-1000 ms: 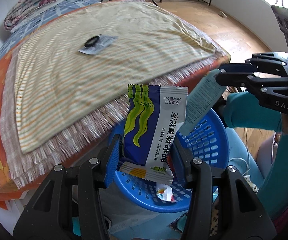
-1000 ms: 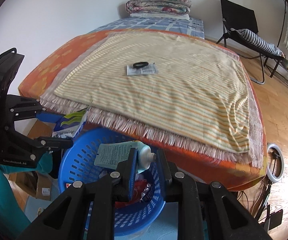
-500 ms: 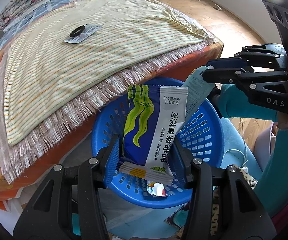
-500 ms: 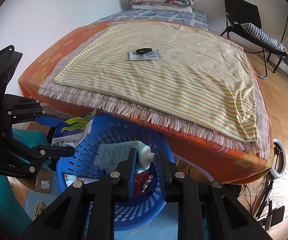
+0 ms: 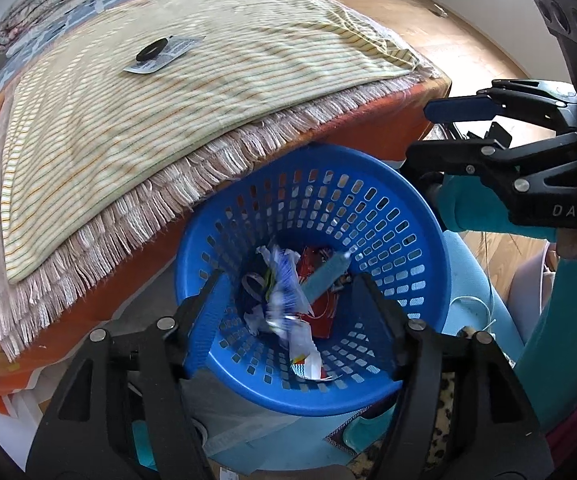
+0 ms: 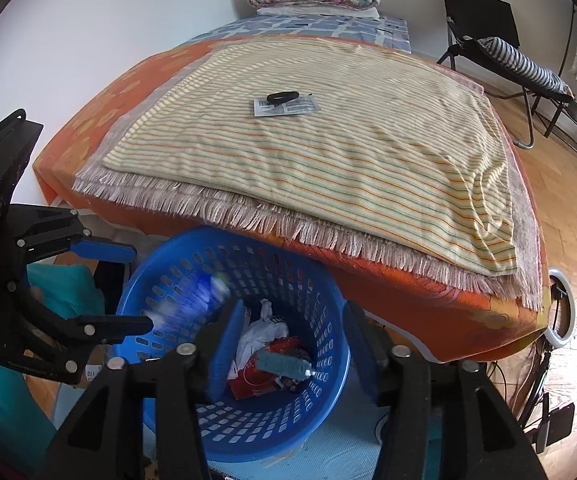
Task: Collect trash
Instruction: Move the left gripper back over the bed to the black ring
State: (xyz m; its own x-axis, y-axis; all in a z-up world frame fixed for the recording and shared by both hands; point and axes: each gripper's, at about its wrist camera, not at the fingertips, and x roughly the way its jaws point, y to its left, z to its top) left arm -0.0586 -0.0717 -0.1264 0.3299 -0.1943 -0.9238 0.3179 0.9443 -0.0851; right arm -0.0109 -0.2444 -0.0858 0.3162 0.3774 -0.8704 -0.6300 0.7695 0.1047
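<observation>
Left wrist view: the left gripper (image 5: 288,312), jaws just opened, has released its blue snack packet (image 5: 284,296), now a blur inside the blue basket (image 5: 420,216). Right wrist view: the right gripper (image 6: 292,348), jaws likewise just opened and empty, has dropped the teal tube (image 6: 284,364) among the basket's wrappers. The fringed blanket (image 6: 328,168) overhangs the far rim.

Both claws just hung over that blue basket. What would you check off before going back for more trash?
1. Left gripper empty, fingers just opened: ok.
2. Right gripper empty, fingers just opened: ok.
3. Blue snack packet inside the blue basket: ok, blurred, apparently still falling.
4. Teal tube in the basket: ok.
5. Trash left on the bed: not ok; a flat packet with a black ring lies on the striped blanket.
</observation>
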